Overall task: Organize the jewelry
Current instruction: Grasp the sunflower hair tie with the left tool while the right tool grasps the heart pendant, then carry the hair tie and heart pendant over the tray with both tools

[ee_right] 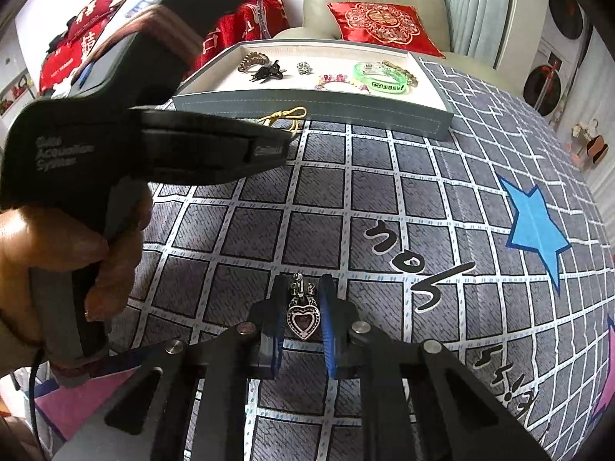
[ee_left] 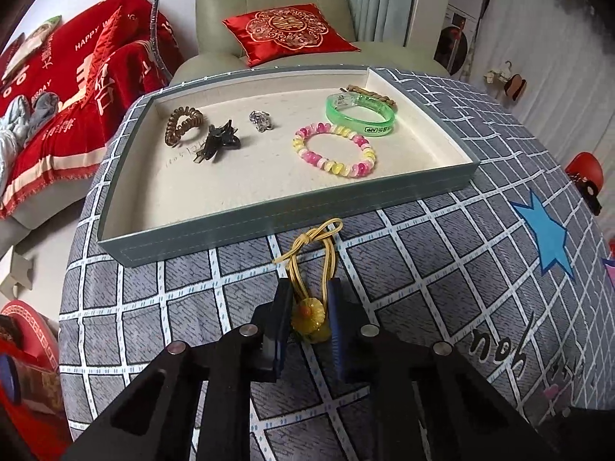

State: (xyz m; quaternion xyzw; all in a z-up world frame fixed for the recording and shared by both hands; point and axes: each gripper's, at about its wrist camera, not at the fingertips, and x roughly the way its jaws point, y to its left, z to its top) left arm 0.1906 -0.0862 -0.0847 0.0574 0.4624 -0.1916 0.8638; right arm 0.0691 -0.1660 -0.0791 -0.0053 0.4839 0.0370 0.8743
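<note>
On a grey checked cloth (ee_left: 442, 261) stands a shallow blue-grey tray (ee_left: 284, 211) with a cream lining, its long side running left to right across the left wrist view. Inside it, from the left: a brown spiral hair tie (ee_left: 183, 123), a black claw clip (ee_left: 219, 142) just beside it, a small clear crystal piece (ee_left: 261, 121), a pink and yellow bead bracelet (ee_left: 333, 150) lying flat, and a green translucent bangle (ee_left: 361, 113) against the right end, with a brown beaded strand (ee_left: 374, 94) behind it.

Just in front of the tray's near wall, on the cloth, lies a yellow elastic hair tie (ee_left: 311, 269) with a yellow flower charm. Its long axis runs away from the camera: the knotted loop end points toward the tray and nearly touches its wall, the flower end points back toward the left gripper (ee_left: 309, 288). The left gripper's fingers have drawn in and pinch the cords and the flower between them.

In the right wrist view a hand (ee_right: 57, 261) grips the left tool's handle at the far left. Lower centre, the right gripper (ee_right: 303, 288) pinches a silver heart pendant (ee_right: 303, 315) between its blue-padded fingers; the heart lies nearest the camera and the clasp end points away toward the tray, well apart from it. A blue star (ee_right: 536, 226) is printed on the cloth to the right.
</note>
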